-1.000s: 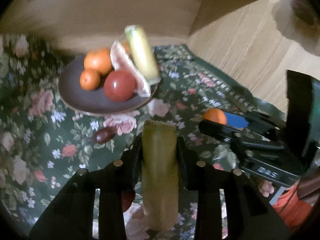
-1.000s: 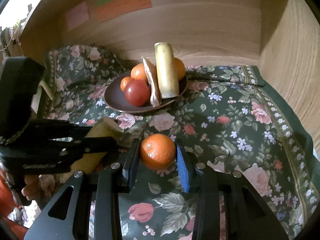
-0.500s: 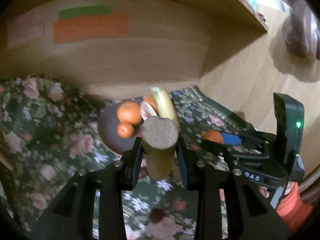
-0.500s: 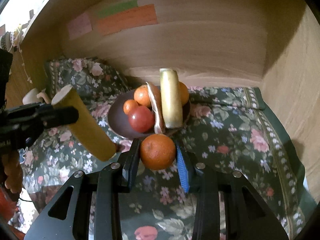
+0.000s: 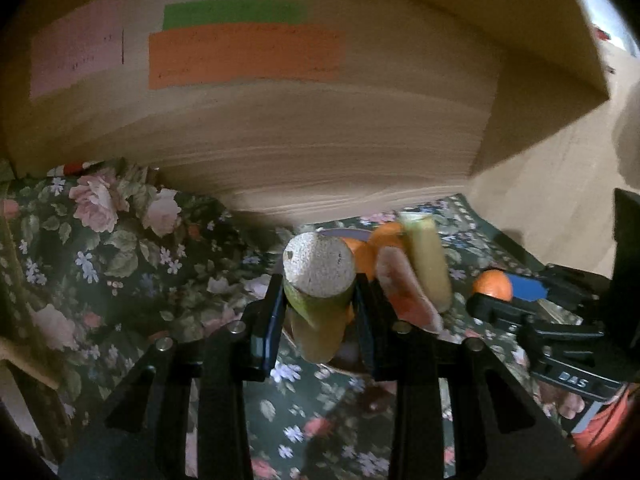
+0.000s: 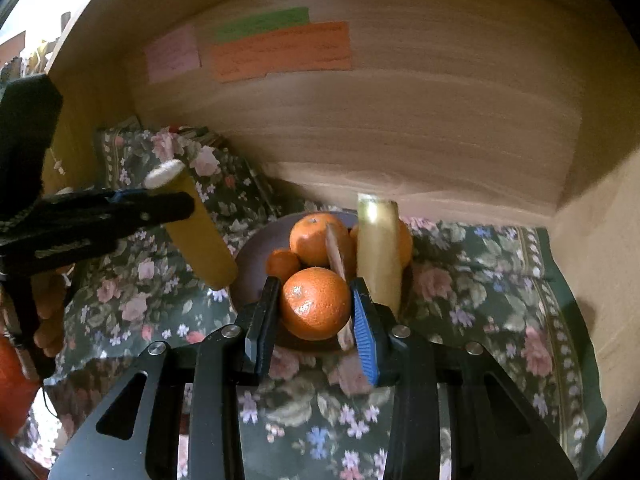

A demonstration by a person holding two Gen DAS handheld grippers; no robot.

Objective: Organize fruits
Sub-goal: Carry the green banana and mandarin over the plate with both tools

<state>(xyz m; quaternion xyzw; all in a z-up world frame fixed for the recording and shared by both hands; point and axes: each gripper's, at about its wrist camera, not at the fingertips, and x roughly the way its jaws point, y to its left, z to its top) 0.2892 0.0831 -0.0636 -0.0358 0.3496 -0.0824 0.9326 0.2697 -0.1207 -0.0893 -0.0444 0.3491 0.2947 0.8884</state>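
Observation:
My left gripper point(image 5: 318, 292) is shut on a yellow-green banana piece point(image 5: 316, 320) whose pale cut end faces the camera; it hangs above the cloth, just left of the plate. In the right wrist view that banana piece point(image 6: 202, 240) slants down from the left gripper point(image 6: 160, 206). My right gripper point(image 6: 316, 308) is shut on an orange point(image 6: 314, 302), held over the near rim of the brown plate point(image 6: 254, 264). On the plate lie two oranges point(image 6: 316, 238), a second banana piece point(image 6: 378, 248) and a watermelon slice point(image 6: 335, 254).
A floral cloth point(image 6: 480, 280) covers the shelf floor. Wooden walls close in behind point(image 6: 400, 120) and at the right, with coloured paper notes point(image 6: 280, 50) on the back wall. A small dark fruit point(image 5: 372, 398) lies on the cloth near my left gripper.
Both grippers have risen and moved in toward the plate with their fruit. The left one has tipped up, so the banana piece's cut end now faces the camera.

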